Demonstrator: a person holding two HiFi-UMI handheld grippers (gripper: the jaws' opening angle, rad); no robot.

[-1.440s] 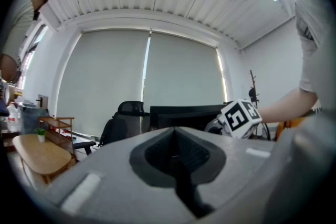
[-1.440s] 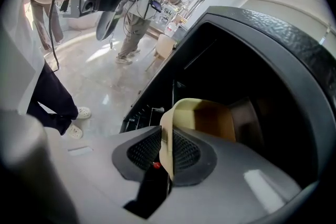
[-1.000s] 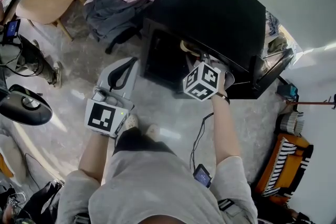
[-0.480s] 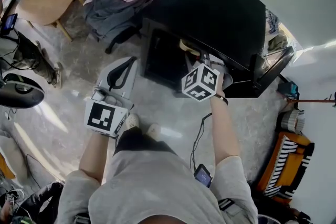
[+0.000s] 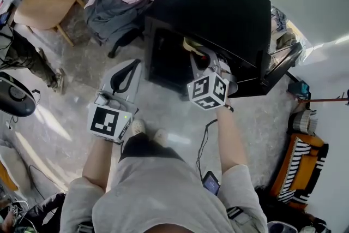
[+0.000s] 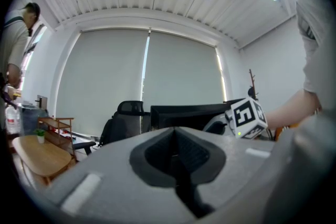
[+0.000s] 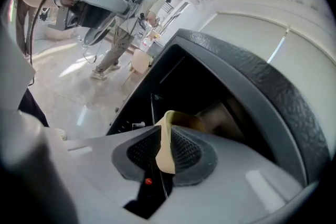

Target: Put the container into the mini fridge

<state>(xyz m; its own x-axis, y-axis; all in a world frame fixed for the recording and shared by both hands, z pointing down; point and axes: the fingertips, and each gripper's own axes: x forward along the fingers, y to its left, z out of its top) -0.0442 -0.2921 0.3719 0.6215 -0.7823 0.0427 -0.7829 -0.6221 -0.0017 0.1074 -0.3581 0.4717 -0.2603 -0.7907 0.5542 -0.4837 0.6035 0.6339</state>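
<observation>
The black mini fridge (image 5: 218,3) stands open on the floor, its door (image 5: 281,65) swung out to the right. My right gripper (image 5: 204,60) is at the fridge's opening, shut on the thin tan rim of the container (image 5: 192,46). In the right gripper view the rim (image 7: 167,139) is pinched between the pads of the right gripper (image 7: 165,152), with the dark fridge interior (image 7: 199,92) just beyond. My left gripper (image 5: 128,71) hangs over the floor left of the fridge, shut with nothing in it (image 6: 176,155).
A wooden table (image 5: 46,0) and a chair heaped with clothes (image 5: 117,5) stand at the upper left. A round black object (image 5: 16,95) lies at the left edge. A person (image 7: 123,34) stands farther off. A cable and a phone (image 5: 210,183) hang by my right arm.
The right gripper's marker cube has drawn back slightly toward me, still shut on the container. The left gripper has stayed put. The round black object at the left has shifted.
</observation>
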